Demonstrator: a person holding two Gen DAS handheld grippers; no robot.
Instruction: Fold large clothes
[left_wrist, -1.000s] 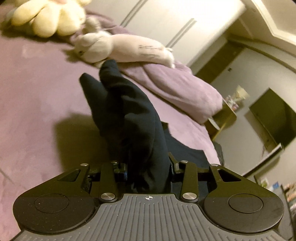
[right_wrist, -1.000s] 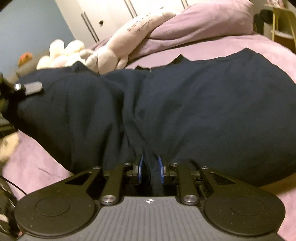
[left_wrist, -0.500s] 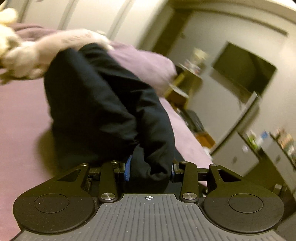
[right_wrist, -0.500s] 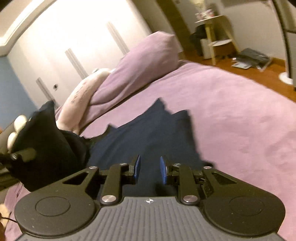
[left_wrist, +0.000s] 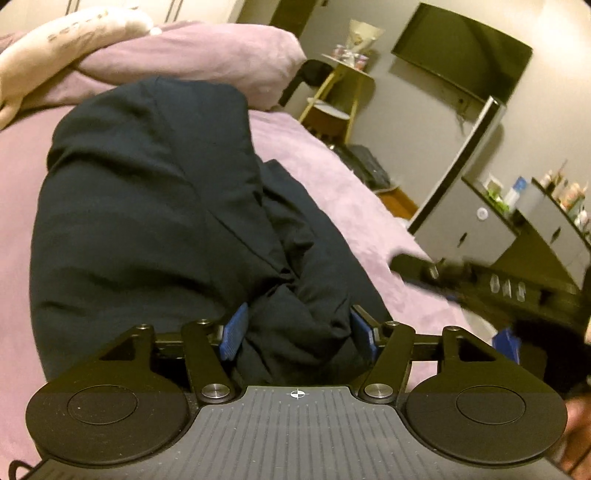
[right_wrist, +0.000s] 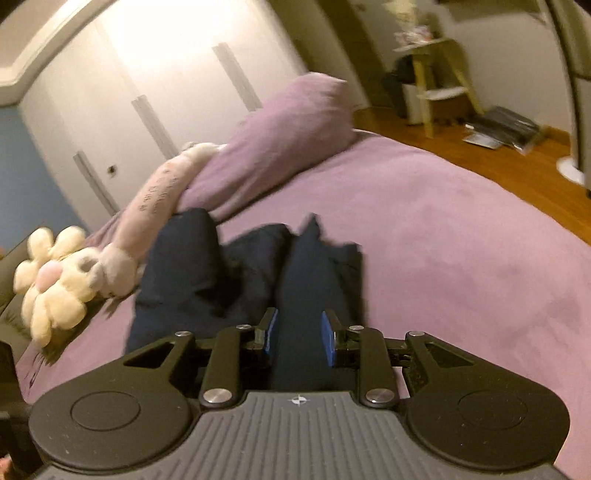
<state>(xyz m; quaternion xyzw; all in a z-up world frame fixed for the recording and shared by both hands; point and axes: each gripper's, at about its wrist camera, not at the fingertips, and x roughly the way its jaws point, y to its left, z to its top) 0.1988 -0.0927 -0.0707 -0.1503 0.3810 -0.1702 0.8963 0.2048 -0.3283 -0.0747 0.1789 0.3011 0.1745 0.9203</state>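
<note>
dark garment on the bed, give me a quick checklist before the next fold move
1. Left gripper letting go: ok, its jaws are opening, with a bunch of the dark navy garment between the blue pads.
2. Right gripper letting go: ok, its jaws are opening, with a strip of fabric between the pads.
3. Garment lying flat: not ok, it is heaped in thick rolls on the purple bedspread.
4. Fold edges lined up: cannot tell, the folds hide them.
5. Plush toy clear of the garment: not ok, it lies right beside the cloth; touching or not cannot be told.
6. Pillow clear: ok, it sits behind the garment.
</note>
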